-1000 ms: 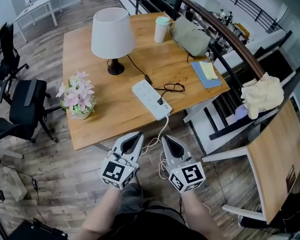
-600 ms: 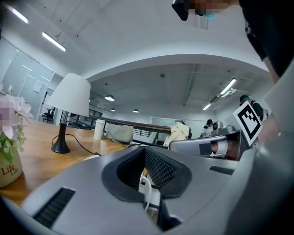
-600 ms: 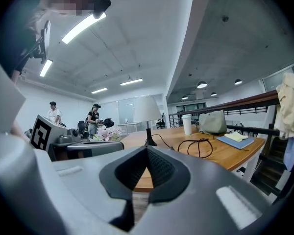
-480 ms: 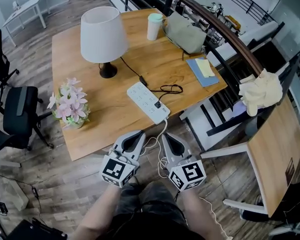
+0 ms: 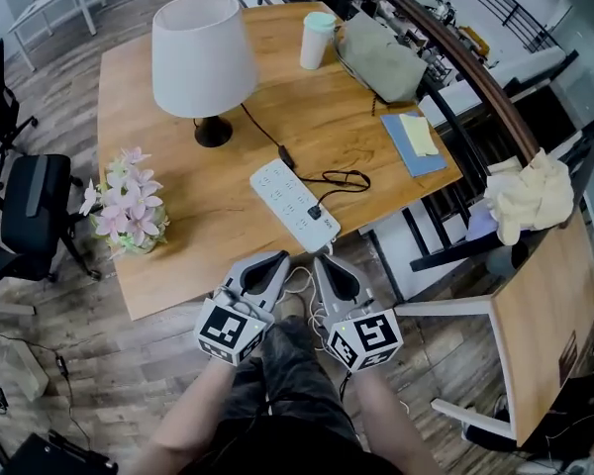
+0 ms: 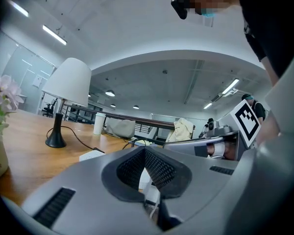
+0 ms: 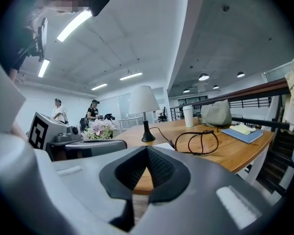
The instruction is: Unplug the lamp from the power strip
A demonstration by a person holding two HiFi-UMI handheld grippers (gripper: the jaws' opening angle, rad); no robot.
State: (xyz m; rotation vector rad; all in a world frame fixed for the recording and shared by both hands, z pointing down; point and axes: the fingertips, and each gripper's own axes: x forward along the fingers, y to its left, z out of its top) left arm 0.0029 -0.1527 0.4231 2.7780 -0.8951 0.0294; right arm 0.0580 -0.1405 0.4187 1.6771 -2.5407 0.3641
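Observation:
The lamp [image 5: 203, 57] with a white shade and a black base stands at the far left of the wooden table [image 5: 178, 265]. Its black cord runs to a plug [image 5: 287, 156] at the far end of the white power strip [image 5: 295, 204]. A second black plug [image 5: 315, 211] with a looped cord sits near the strip's near end. My left gripper [image 5: 277, 260] and right gripper [image 5: 322, 263] hover side by side at the table's near edge, just short of the strip, both shut and empty. The lamp [image 6: 68, 82] shows beyond the left gripper [image 6: 145, 150], and the lamp [image 7: 143, 99] beyond the right gripper [image 7: 147, 148].
A pot of pink flowers [image 5: 129, 206] stands near the table's left edge. At the far side are a cup [image 5: 319, 40], a grey bag [image 5: 381, 62] and a blue notebook [image 5: 414, 142]. The strip's white cord [image 5: 322, 255] hangs off the near edge. An office chair [image 5: 35, 216] stands left, a wooden chair [image 5: 535, 305] right.
Both grippers have moved forward together and now sit closer to the table's near edge and the power strip. Their jaws stay shut.

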